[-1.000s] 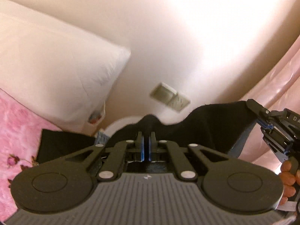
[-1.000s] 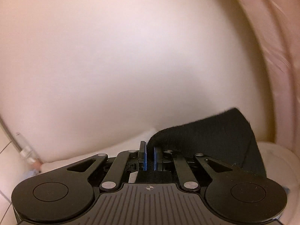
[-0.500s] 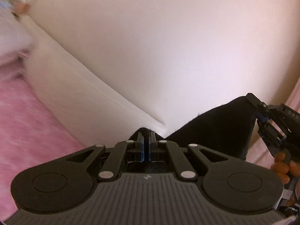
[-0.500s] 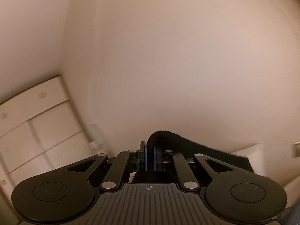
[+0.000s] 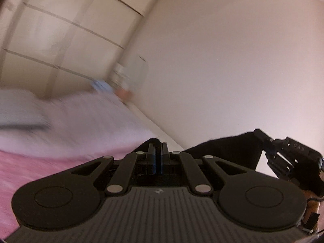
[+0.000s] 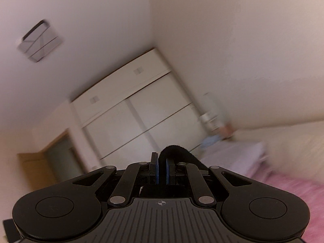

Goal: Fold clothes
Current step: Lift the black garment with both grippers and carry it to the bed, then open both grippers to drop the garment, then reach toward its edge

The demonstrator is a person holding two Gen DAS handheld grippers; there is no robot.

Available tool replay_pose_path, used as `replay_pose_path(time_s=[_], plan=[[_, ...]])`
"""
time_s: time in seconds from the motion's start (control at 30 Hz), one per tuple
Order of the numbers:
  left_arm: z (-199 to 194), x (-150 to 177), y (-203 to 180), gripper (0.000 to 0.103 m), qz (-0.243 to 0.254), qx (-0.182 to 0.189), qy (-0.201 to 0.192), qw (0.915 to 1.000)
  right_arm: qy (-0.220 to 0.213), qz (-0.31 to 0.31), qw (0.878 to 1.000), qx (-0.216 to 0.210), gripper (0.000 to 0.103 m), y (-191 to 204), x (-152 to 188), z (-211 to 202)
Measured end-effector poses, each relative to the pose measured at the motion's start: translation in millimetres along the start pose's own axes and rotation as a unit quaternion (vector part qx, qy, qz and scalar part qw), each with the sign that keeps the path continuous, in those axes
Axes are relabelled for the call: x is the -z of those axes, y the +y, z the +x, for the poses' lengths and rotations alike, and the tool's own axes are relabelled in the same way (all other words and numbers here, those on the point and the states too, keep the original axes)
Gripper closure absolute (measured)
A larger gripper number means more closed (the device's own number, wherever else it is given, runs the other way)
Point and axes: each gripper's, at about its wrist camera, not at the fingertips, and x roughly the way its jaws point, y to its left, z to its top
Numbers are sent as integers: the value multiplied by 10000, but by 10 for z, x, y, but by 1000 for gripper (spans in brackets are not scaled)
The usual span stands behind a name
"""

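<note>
While both pinch the black garment (image 5: 222, 151) aloft, we judge folding barely begun. Our left gripper (image 5: 157, 154) is clamped on one soft, matte corner; our right gripper (image 6: 161, 165) is clamped on another, cloth humped over it. Beyond: fuzzy pink blanket (image 5: 30, 172), blurred; far off, smooth cream wardrobe (image 6: 141, 111).

Left gripper (image 5: 157, 147) and right gripper (image 6: 161, 163), fingers clamped.

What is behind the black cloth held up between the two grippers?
Behind the black cloth are a plain pale wall and the edge of a pink bed cover. What lies directly below the cloth is covered by the left gripper.
</note>
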Motion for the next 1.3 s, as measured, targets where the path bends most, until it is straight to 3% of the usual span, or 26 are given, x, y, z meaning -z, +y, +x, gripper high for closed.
replay_pose_path(time_s=[0.1,0.17,0.2,0.23,0.33,0.5,0.6,0.63,0.7,1.0,1.3], plan=[[-410,-230,437,99,-3,-810,-12,9967,1000,-99,9947,-207,95,488,212,689],[-597,-233,711,99,-23,-1399,181,9900,2061,-268,9781,-72,75,751,448,1177],[-691,-234,848,98,-33,-1692,277,9852,2615,-386,9644,20,54,860,619,1383],[-777,-225,978,94,-62,-1964,397,9797,3062,-513,9506,50,49,952,817,1521],[-1004,56,1354,92,-504,-2701,977,9565,3929,-826,9158,9,49,1158,1432,1698],[-1561,747,1738,92,-1231,-3469,1792,9124,5249,-1450,8387,82,49,1260,2612,1142],[-1938,1182,1814,92,-1542,-3727,2138,8897,5644,-1666,8084,122,49,1373,3070,818],[-2040,1303,1829,92,-1622,-3796,2242,8828,5732,-1627,8030,130,49,1377,3147,735],[-2097,1392,1778,92,-1639,-3841,2387,8767,5829,-1584,7969,132,49,1339,3179,445],[-2059,1889,1226,92,-1596,-3813,2639,8715,5893,-2053,7814,56,49,1218,3023,-149],[-2246,2442,691,90,-1456,-4073,2909,8534,6177,-2189,7553,24,49,1062,3118,-804]])
